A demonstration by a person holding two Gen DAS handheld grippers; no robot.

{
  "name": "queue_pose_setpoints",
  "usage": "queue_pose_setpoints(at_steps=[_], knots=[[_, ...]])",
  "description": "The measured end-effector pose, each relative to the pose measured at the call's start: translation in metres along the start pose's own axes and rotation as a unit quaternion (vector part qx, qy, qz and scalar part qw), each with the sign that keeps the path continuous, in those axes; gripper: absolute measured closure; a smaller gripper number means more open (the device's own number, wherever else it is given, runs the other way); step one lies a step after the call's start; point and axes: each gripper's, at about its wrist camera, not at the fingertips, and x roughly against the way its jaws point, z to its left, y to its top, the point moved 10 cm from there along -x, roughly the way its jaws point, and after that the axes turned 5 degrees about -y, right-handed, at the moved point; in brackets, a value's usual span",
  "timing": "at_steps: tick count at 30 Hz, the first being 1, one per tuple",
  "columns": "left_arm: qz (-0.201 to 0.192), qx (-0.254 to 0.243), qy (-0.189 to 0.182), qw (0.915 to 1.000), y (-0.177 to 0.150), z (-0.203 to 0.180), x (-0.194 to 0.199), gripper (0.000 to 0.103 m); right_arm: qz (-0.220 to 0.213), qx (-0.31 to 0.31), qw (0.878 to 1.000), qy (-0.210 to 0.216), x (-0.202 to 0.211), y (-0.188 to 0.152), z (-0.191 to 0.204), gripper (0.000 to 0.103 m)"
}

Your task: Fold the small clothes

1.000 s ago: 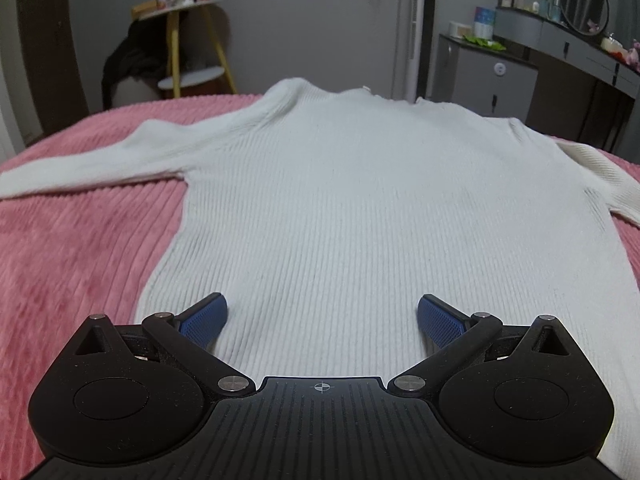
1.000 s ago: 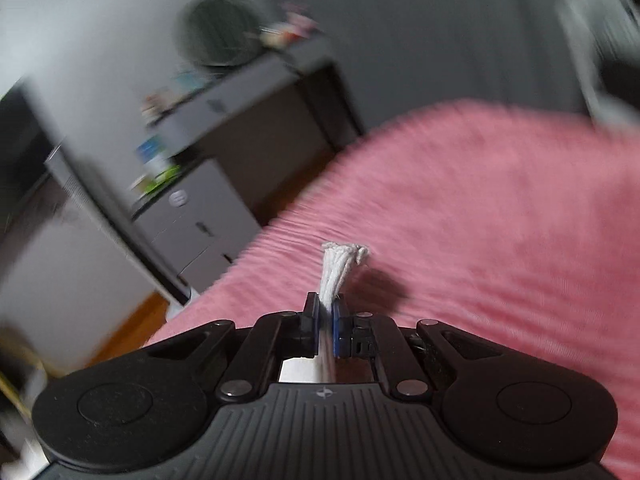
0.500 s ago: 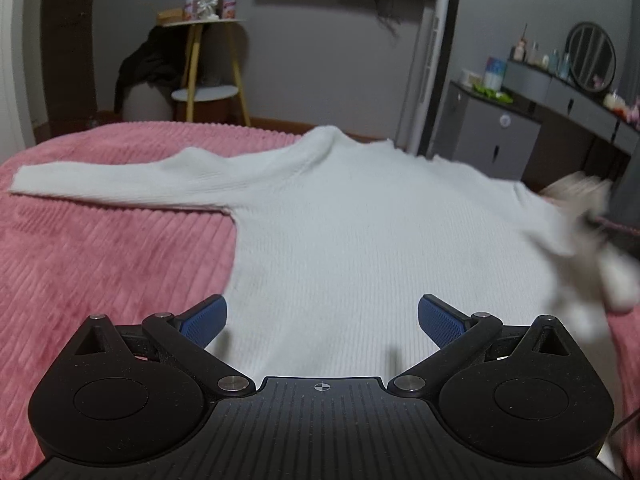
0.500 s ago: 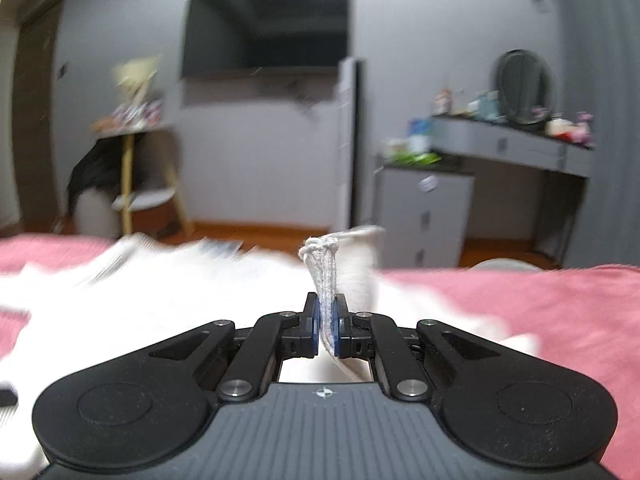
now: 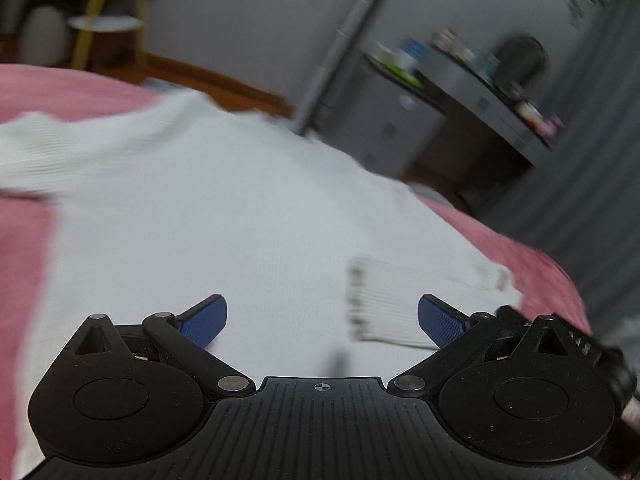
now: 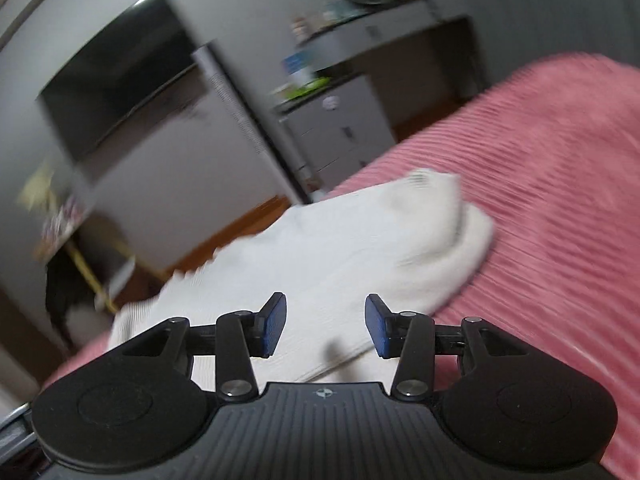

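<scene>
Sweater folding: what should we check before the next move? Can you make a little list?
1. Right sleeve folded in over the sweater: ok, its cuff lies on the body.
2. Right tongs let go: ok, open with nothing between.
3. Left tongs ready to grab: ok, open and empty.
4. Left sleeve folded: not ok, it lies stretched out on the pink blanket.
5. Fold lying neat: cannot tell, both views are blurred.
</scene>
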Motion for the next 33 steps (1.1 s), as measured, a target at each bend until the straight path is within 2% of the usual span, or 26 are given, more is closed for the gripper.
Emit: queue_pose_setpoints(at_steps=[4,5,6,8,10,12,13,15,18,22,24,26,30,33], knots=[[0.043,-0.002,-0.021,0.9988,-0.001,-0.018,-0.047,0.001,-0.009,0.005,1.000,0.002,0.000,-0.006,-0.015,0.060],[0.050,0.004,-0.024,0.9985,-0.001,-0.019,-0.055,0.009,-0.005,0.011,1.000,0.000,-0.004,-0.008,-0.017,0.060],[0.055,0.010,-0.027,0.9981,0.000,-0.019,-0.062,0.023,-0.003,0.011,1.000,0.002,-0.007,-0.010,-0.021,0.060],[0.068,0.019,-0.030,0.9970,-0.001,-0.019,-0.075,0.038,0.005,-0.008,1.000,0.007,-0.018,-0.007,-0.030,0.061],[0.085,0.036,-0.045,0.9947,-0.002,-0.019,-0.083,0.042,0.010,-0.031,0.999,0.014,-0.022,-0.005,-0.040,0.061],[0.098,0.053,-0.061,0.9919,-0.005,-0.020,-0.092,0.050,0.010,-0.041,0.999,0.013,-0.025,-0.004,-0.046,0.063],[0.101,0.056,-0.068,0.9911,-0.006,-0.020,-0.095,0.054,0.010,-0.045,0.999,0.012,-0.027,-0.005,-0.049,0.063],[0.108,0.061,-0.073,0.9896,-0.007,-0.019,-0.101,0.076,0.012,-0.052,0.999,0.013,-0.031,-0.004,-0.053,0.063],[0.109,0.072,-0.085,0.9878,-0.005,-0.019,-0.100,0.086,0.013,-0.060,0.998,0.011,-0.032,-0.004,-0.056,0.063],[0.072,0.042,-0.095,0.9920,0.015,-0.032,-0.075,0.089,0.005,-0.063,0.998,0.013,-0.031,-0.002,-0.057,0.060],[0.039,0.005,-0.081,0.9959,0.032,-0.032,-0.054,0.089,0.000,-0.065,0.998,0.015,-0.030,0.000,-0.056,0.048],[0.003,-0.030,-0.056,0.9980,0.050,-0.024,-0.032,0.089,-0.010,-0.063,0.998,0.019,-0.027,0.002,-0.055,0.032],[-0.056,-0.064,0.022,0.9961,0.069,0.017,0.005,0.089,-0.013,-0.065,0.997,0.031,-0.027,0.001,-0.051,0.029],[-0.039,-0.035,0.064,0.9966,0.057,0.058,0.009,0.089,0.001,-0.076,0.996,0.054,-0.033,-0.005,-0.045,0.035]])
